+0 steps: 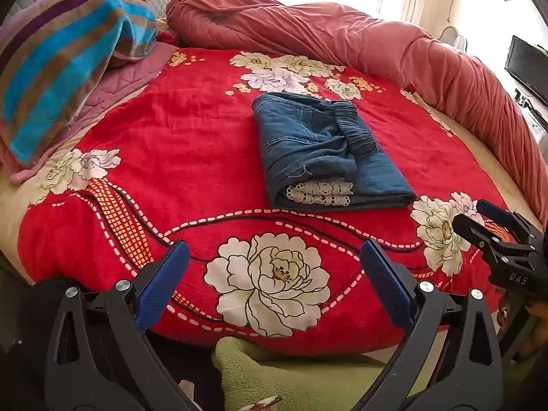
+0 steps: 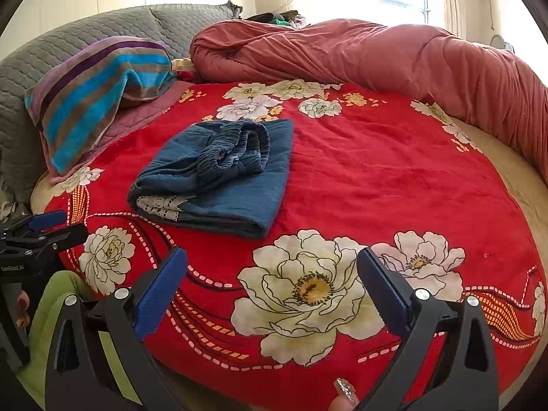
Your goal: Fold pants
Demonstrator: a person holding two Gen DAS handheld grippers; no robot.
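Note:
Blue denim pants (image 1: 318, 150) lie folded into a compact rectangle on the red floral blanket (image 1: 178, 144), elastic waistband on top and a white lace hem showing at the near end. My left gripper (image 1: 274, 281) hovers open over the blanket's near edge, well short of the pants. The right gripper (image 1: 493, 226) shows at the right edge of that view. In the right wrist view the pants (image 2: 219, 174) sit ahead and to the left. My right gripper (image 2: 272, 284) is open above a large white flower, empty. The left gripper (image 2: 41, 229) appears at far left.
A striped towel (image 1: 68, 65) on a pillow lies at the back left. A bunched pink-red duvet (image 1: 342, 34) runs along the back and right. A monitor (image 1: 527, 68) stands at far right. A green sleeve (image 2: 51, 308) and a fingertip with a glittery nail (image 2: 346, 392) show near the grippers.

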